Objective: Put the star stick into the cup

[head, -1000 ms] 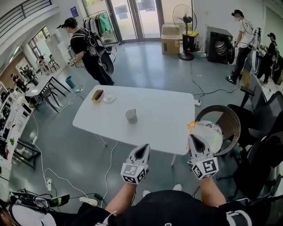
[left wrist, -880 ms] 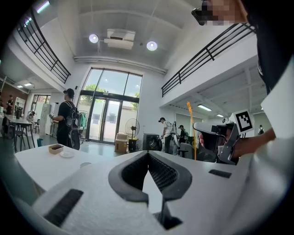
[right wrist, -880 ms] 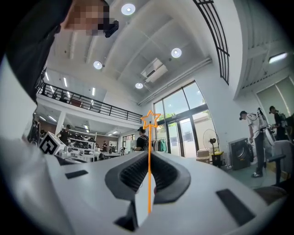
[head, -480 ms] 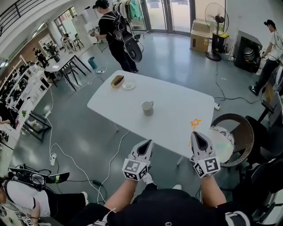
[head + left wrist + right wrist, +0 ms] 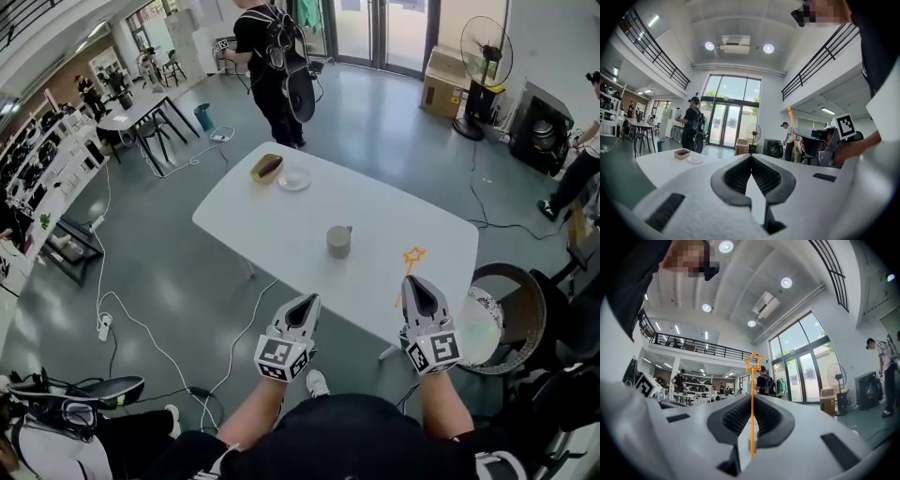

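Note:
An orange star stick [image 5: 411,260] stands upright in my right gripper [image 5: 418,285], which is shut on its thin shaft near the table's near right edge. In the right gripper view the star stick [image 5: 753,363] rises from between the closed jaws. A grey cup [image 5: 338,242] with a handle stands in the middle of the white table [image 5: 281,225], ahead and left of the right gripper. My left gripper [image 5: 302,307] hangs shut and empty before the table's near edge. From the left gripper view, the right gripper [image 5: 820,140] and the star stick [image 5: 791,133] appear at the right.
A small yellow-brown box [image 5: 267,167] and a white saucer [image 5: 294,179] sit at the table's far end. A round wicker chair [image 5: 511,309] stands right of the table. A person with a backpack [image 5: 275,66] stands beyond it. Cables run across the grey floor [image 5: 169,281].
The view has swung so the table and cup sit closer and more central. Both grippers hold nearly the same pose, the right one still gripping the star stick.

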Action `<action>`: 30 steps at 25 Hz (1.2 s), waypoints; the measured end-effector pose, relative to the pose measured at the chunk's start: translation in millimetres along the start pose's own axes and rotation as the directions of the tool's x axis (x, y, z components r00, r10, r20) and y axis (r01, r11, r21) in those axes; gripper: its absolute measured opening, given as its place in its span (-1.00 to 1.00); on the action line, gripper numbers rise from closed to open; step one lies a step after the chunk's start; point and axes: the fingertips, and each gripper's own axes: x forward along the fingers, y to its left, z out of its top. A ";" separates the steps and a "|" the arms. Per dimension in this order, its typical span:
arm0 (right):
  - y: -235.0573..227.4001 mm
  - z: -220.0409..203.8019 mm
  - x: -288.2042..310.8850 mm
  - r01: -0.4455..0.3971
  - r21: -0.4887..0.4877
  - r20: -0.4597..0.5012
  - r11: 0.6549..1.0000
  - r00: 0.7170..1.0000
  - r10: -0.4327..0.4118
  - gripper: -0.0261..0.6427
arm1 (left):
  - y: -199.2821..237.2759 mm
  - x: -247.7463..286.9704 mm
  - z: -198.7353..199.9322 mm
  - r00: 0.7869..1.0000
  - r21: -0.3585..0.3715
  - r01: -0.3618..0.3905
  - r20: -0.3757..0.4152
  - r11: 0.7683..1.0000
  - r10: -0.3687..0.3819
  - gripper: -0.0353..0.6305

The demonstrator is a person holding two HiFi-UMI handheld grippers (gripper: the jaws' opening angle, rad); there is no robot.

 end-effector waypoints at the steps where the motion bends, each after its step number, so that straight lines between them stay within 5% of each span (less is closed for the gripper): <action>1: 3.6 -0.8 12.5 0.004 0.001 0.001 1.000 1.000 -0.004 -0.86 | 13.6 -0.2 1.3 1.000 -0.001 -0.005 0.003 1.000 0.005 -0.86; 6: 31.8 21.1 79.5 0.019 -0.008 0.015 1.000 1.000 -0.019 -0.86 | 81.0 -8.6 32.4 1.000 0.006 0.001 0.021 1.000 -0.001 -0.86; 20: 32.4 -10.8 135.4 -0.024 -0.012 0.025 1.000 0.999 0.024 -0.86 | 118.7 14.9 3.8 0.999 -0.020 -0.025 0.044 0.999 0.026 -0.86; 30: 25.2 -47.3 227.3 -0.073 0.078 -0.011 0.994 0.997 0.074 -0.86 | 173.6 59.3 8.8 0.999 0.000 -0.045 -0.011 0.999 0.045 -0.86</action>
